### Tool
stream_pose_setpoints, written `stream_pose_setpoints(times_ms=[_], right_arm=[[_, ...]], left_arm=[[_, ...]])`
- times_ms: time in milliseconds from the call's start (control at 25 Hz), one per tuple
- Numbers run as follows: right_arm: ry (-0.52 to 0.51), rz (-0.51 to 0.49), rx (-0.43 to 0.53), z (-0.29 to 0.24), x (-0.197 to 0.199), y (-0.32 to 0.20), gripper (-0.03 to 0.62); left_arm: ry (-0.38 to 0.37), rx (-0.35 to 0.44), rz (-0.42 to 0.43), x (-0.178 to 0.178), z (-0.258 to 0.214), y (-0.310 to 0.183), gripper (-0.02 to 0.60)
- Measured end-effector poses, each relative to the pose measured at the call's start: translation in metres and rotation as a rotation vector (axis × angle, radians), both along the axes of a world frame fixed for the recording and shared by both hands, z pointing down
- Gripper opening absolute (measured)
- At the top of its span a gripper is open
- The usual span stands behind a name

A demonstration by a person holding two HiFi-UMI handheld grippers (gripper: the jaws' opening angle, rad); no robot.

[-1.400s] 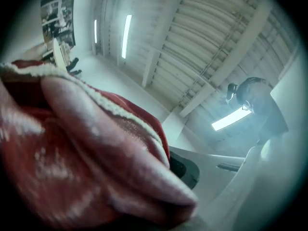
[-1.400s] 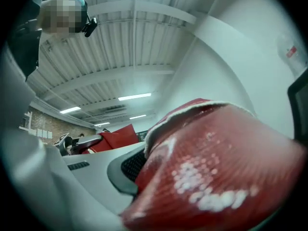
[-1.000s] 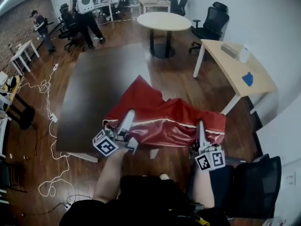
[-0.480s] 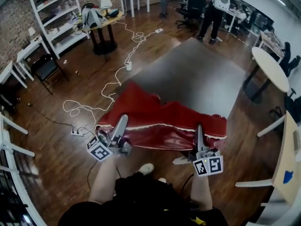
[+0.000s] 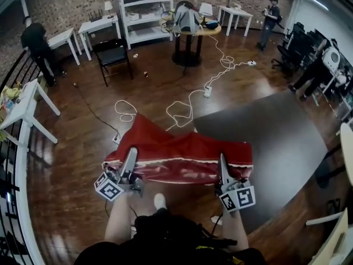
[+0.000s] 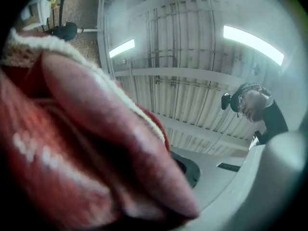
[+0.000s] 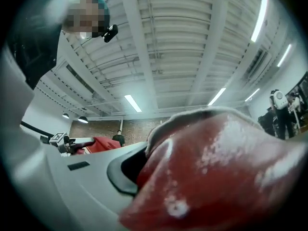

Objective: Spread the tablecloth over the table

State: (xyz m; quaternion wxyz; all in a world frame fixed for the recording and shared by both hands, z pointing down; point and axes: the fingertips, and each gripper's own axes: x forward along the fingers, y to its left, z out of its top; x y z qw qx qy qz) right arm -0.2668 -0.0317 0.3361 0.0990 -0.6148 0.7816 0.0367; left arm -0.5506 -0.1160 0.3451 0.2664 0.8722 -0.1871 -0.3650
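Wooden floor (image 5: 71, 148) takes up most of the head view, and the dark grey surface (image 5: 276, 142) stands off to the right. The red tablecloth (image 5: 176, 153) hangs bunched in the air between the two tools. Most of it is over the floor, and only its right end overlaps the surface's near left edge. The left hand-held gripper (image 5: 131, 151) is clenched on the cloth's white-trimmed hem at the left end. The right hand-held gripper (image 5: 222, 160) is clenched on the same hem at the right end. Each gripper view shows red fabric filling the jaws. The cloth is not yet laid, so the step in hand looks like carrying it across to the surface. To do that well, I judge that both grips need to be firm and the hem drawn taut and squared to the near edge. The cloth should also be lifted high enough to clear the corner and the white cable (image 5: 185, 106) on the floor before it is cast toward the far edge.
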Motion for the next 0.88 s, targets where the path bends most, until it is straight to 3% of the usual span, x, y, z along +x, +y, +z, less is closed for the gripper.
stream_pose_setpoints(times_ms=[200, 360, 600, 880], right_arm=[[0.046, -0.058, 0.024, -0.026, -0.034, -0.097, 0.034], [0.066, -0.087, 0.035, -0.031, -0.056, -0.165, 0.034], [0.065, -0.171, 0.016, -0.03, -0.089, -0.273, 0.034], [-0.002, -0.287, -0.001, -0.004, -0.11, -0.398, 0.034]], left_arm=[[0.006, 0.074, -0.095, -0.047, -0.013, -0.076, 0.015], [-0.015, 0.096, -0.117, -0.069, -0.019, -0.125, 0.015], [-0.138, 0.072, -0.3, -0.104, -0.027, -0.208, 0.015], [-0.182, 0.06, -0.429, -0.128, -0.026, -0.288, 0.015]])
